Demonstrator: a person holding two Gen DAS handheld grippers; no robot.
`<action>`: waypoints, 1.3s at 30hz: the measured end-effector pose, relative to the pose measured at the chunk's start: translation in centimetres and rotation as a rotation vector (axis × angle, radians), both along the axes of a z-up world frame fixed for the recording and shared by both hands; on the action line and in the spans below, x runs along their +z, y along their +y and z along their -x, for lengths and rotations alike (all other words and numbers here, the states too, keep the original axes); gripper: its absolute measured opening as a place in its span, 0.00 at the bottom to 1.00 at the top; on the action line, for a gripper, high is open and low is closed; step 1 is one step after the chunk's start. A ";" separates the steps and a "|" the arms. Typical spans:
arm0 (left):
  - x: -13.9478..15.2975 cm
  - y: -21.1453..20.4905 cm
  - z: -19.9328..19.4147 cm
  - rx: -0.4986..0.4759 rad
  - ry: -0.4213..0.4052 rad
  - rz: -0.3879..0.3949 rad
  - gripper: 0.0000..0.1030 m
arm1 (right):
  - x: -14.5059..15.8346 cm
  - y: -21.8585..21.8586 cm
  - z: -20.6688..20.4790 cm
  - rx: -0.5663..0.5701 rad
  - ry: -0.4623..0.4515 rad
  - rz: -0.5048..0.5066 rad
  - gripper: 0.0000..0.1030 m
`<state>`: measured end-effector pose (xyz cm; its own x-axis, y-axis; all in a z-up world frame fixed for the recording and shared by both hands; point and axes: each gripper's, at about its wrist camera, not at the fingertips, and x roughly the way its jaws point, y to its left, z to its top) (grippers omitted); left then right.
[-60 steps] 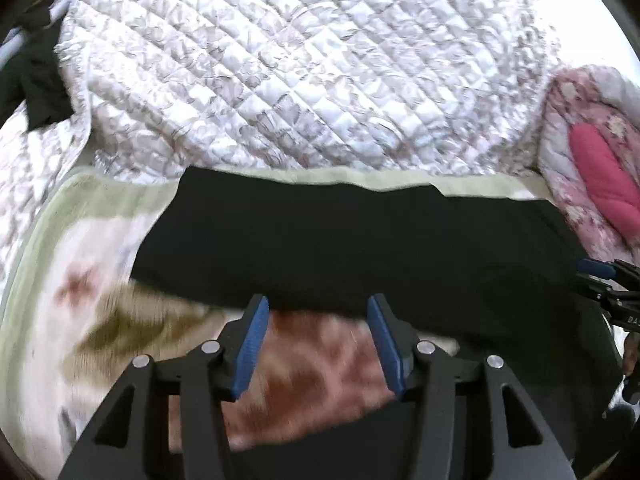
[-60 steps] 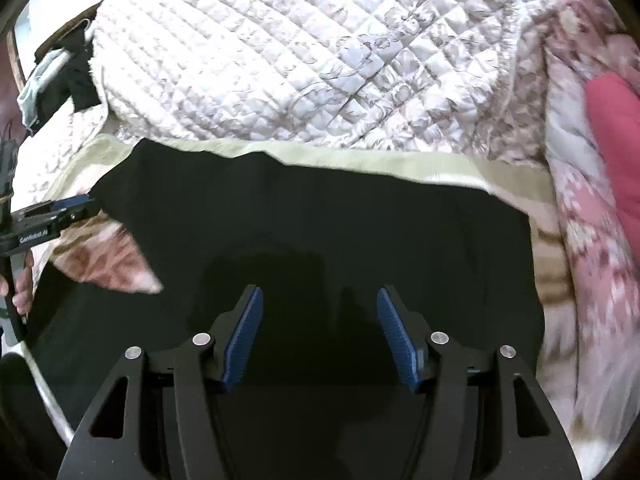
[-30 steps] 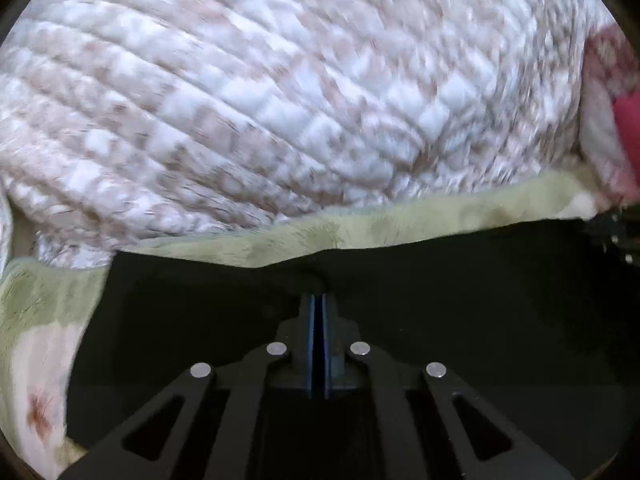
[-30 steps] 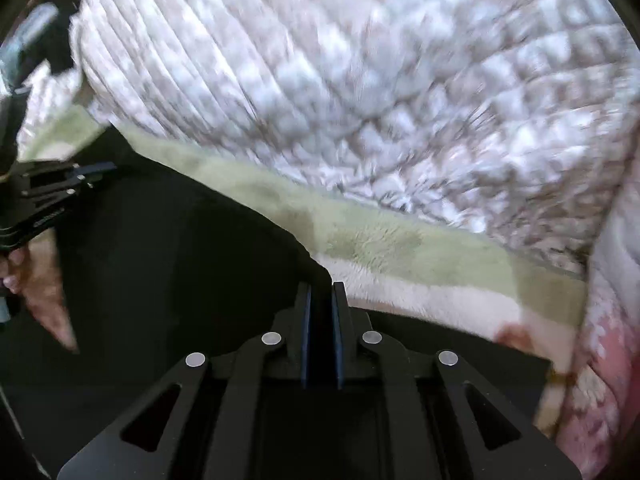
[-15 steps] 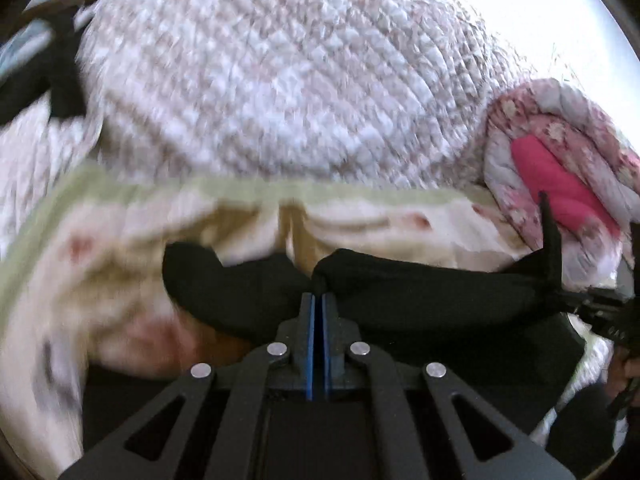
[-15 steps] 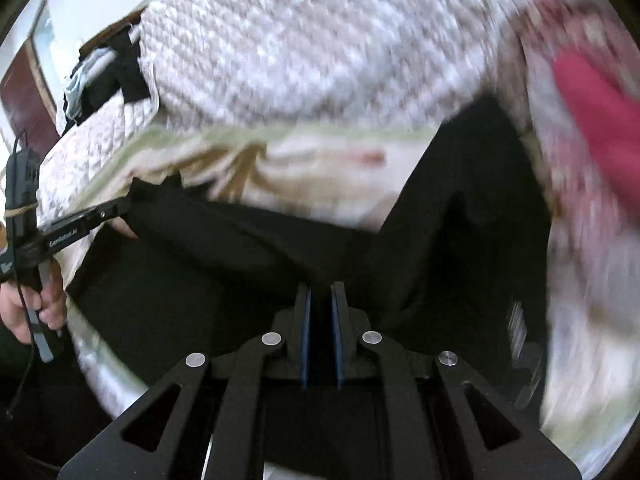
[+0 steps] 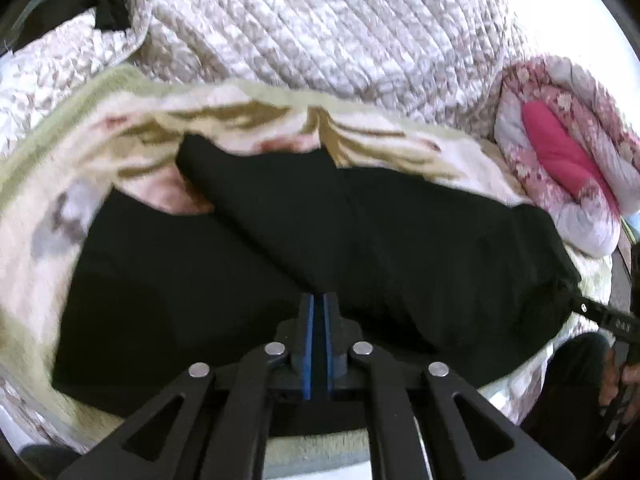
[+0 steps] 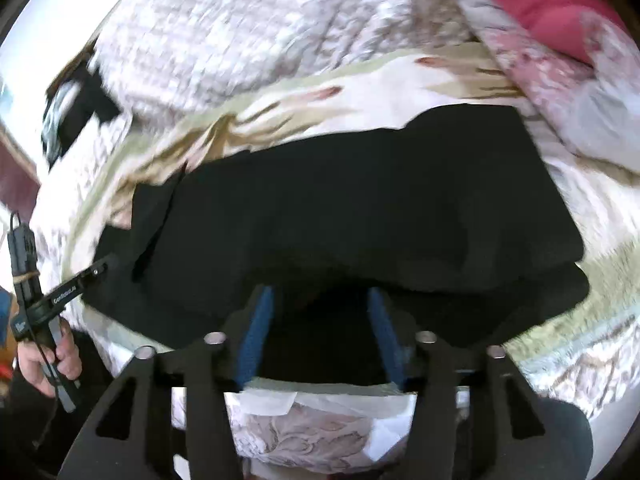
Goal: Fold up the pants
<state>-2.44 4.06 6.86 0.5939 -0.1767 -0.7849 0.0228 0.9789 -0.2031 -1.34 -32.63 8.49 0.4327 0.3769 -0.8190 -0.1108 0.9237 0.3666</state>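
Note:
The black pants lie doubled over on a floral blanket on the bed, the upper layer folded toward me. My left gripper is shut on the near edge of the upper layer. In the right wrist view the pants spread across the middle. My right gripper is open over their near edge, with nothing between its blue pads. The left gripper also shows in the right wrist view at the pants' left end.
A quilted white bedspread rises behind the blanket. A rolled pink floral quilt lies at the right. Dark clothes hang at the far left. The bed's near edge with a patterned sheet is under my right gripper.
Both grippers shut on the far edge of the pants and pulled it toward me, doubling them. The right gripper has since opened and let go; the left stays shut.

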 end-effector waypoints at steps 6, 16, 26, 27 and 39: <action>1.2 -1.8 -4.2 -0.034 -0.038 -0.045 0.40 | -0.1 -3.0 -0.1 -0.148 0.022 -0.016 0.51; -2.2 -4.5 -10.7 -0.036 0.022 -0.163 0.41 | -0.7 -7.3 -1.5 -0.349 0.074 -0.078 0.51; -3.2 -5.2 -12.8 -0.046 0.031 -0.241 0.44 | -0.3 -7.5 -1.1 -0.421 0.070 -0.076 0.51; -3.3 -5.5 -13.0 -0.053 0.027 -0.264 0.43 | -0.2 -7.6 -1.0 -0.425 0.069 -0.076 0.51; 3.8 2.6 -4.6 0.180 -0.154 -0.177 0.05 | -0.7 -7.9 -1.0 -0.440 0.088 -0.087 0.51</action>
